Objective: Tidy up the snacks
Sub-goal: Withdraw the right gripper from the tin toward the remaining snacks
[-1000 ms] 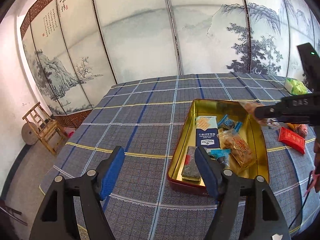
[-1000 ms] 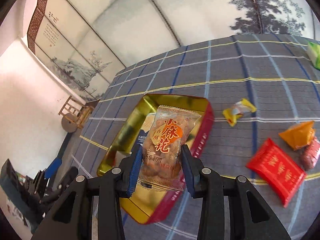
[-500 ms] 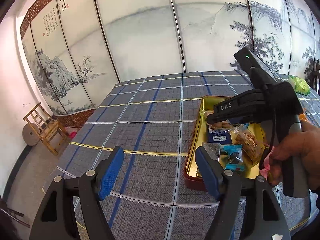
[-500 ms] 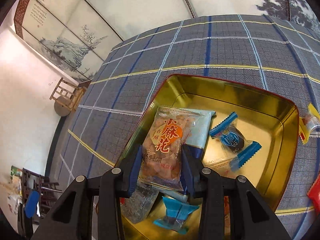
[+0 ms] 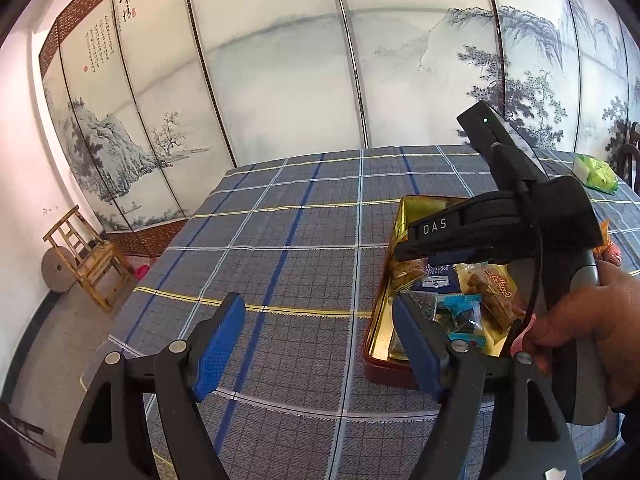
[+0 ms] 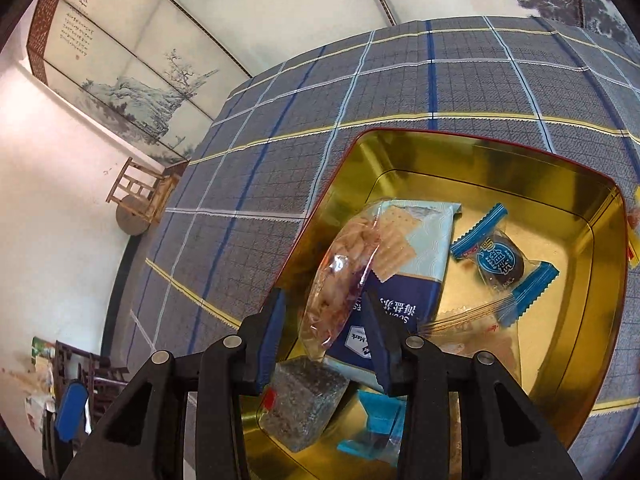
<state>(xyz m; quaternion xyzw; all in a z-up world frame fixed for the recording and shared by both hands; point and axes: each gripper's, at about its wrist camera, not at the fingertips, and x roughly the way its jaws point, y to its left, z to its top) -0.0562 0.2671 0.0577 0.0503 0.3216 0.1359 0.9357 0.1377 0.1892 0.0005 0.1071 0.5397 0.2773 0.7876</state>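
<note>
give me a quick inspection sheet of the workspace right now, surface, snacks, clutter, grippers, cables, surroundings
Surface: table with plaid cloth, grey with blue, white and yellow lines.
Job's things: gold tin with red outside, holding a blue cracker pack, a blue-wrapped round sweet, a dark seed bar and more wrapped snacks.
Clear snack packet: tilted on edge over the tin, between the right fingers.
Clutter: green packet on the far cloth, outside the tin.
Grippers: left hand-held gripper open, holding nothing, over the cloth beside the tin; right hand-held gripper open around the clear packet, contact unclear.
Cables: black cable on the right gripper's handle.
Surroundings: painted folding screen, wooden chair.
</note>
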